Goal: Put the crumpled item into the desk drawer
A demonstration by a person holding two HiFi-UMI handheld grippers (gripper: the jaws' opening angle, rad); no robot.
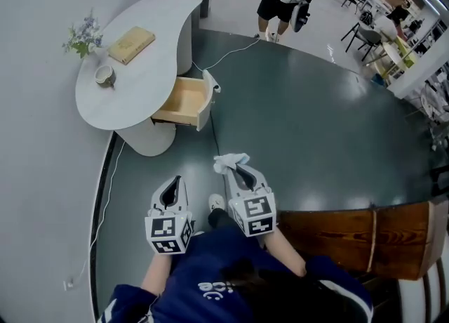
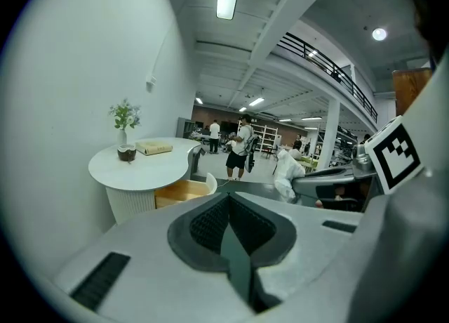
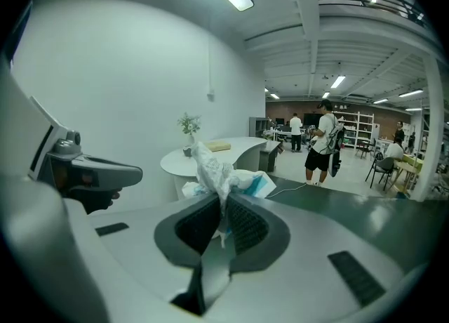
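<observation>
Your right gripper (image 1: 239, 168) has its jaws clamped on the crumpled item (image 1: 230, 161), a white wad of paper or tissue with a bit of light blue in it. The right gripper view shows the wad pinched low between the ribbed pads, most of it sticking up above the tips.

Your left gripper (image 1: 175, 182) holds nothing. In the left gripper view its jaws are pressed together, with no gap between the pads.

Both grippers sit side by side in front of your body, over the dark green floor (image 1: 302, 118), the left one a little nearer to you. Both point toward the desk.

The white curved worktop (image 1: 144, 79) stands against the wall, ahead and to your left. Its drawer (image 1: 182, 97) is pulled out, with pale wood inside, and looks empty as far as the head view shows. The crumpled item is well apart from the drawer, not over it.

On the worktop:
- a tan book (image 1: 131, 43) lying flat
- a small cup (image 1: 105, 76) near the wall edge
- a sprig of flowers (image 1: 84, 36) beside the cup

A white cable (image 1: 228, 53) trails across the floor past the desk. A person (image 1: 280, 2) stands far off in the open hall. A brown wooden piece (image 1: 351, 234) sits at your right.
</observation>
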